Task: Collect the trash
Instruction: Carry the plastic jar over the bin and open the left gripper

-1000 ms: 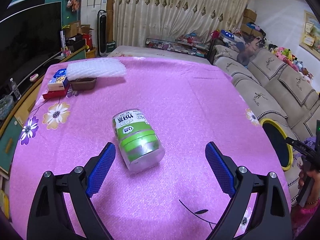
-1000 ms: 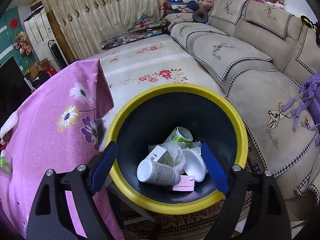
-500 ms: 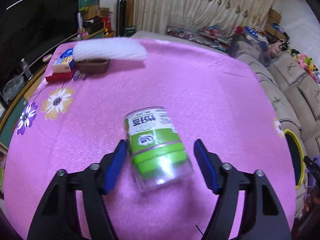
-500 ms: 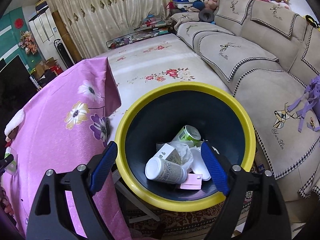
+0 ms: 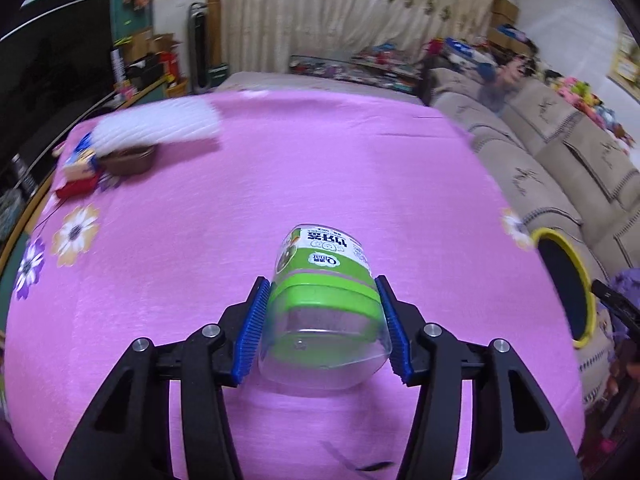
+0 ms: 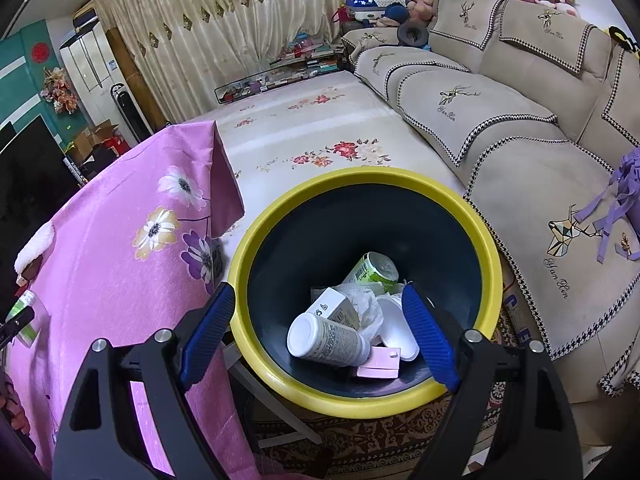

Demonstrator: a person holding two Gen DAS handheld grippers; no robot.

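A clear plastic jar (image 5: 320, 304) with a green label lies on its side on the pink flowered tablecloth (image 5: 280, 184). My left gripper (image 5: 321, 280) is closing, and its blue pads (image 5: 252, 328) lie against both sides of the jar. The right gripper (image 6: 318, 288) hangs open and empty over a dark bin with a yellow rim (image 6: 360, 176). Inside the bin lie a white bottle (image 6: 326, 340), a green can (image 6: 374, 270), a small white carton (image 6: 334, 306) and crumpled paper. From the left wrist view the bin's rim (image 5: 586, 280) shows past the table's right edge.
At the table's far left, a white padded sheet (image 5: 156, 124) covers a brown dish (image 5: 128, 160), beside a blue pack and a red box (image 5: 76, 188). A beige sofa (image 6: 520, 128) runs to the right of the bin. A dark TV (image 5: 48, 80) stands to the left.
My left gripper moved forward around the jar and its jaws narrowed from wide open until the pads met the jar's sides. The right gripper held still over the bin.
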